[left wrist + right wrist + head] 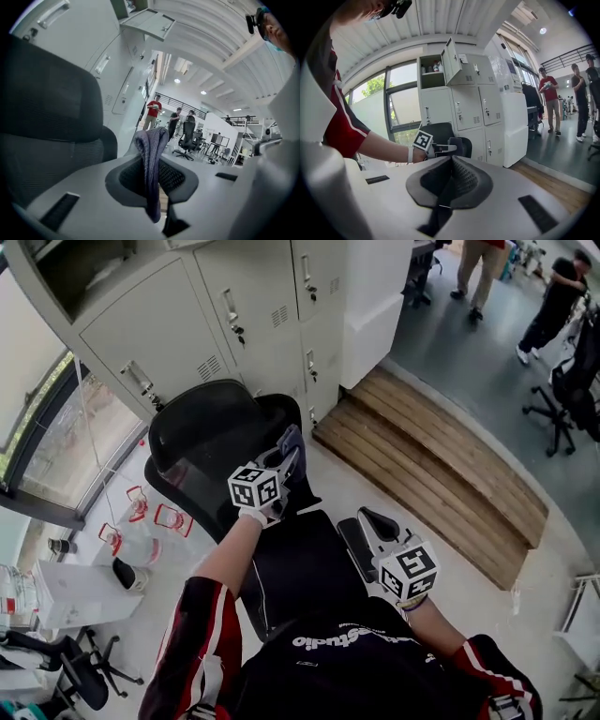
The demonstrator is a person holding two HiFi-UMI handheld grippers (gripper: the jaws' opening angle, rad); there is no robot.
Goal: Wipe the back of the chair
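Chair back [202,442]: left gripper [286,454] jaws pinch a cloth [150,164], right gripper [451,161] jaws pressed together empty; rubbing could tug the cloth free.

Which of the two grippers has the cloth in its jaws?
The left gripper: its jaws are closed on a purple-grey cloth. The right gripper has its jaws together with nothing between them.
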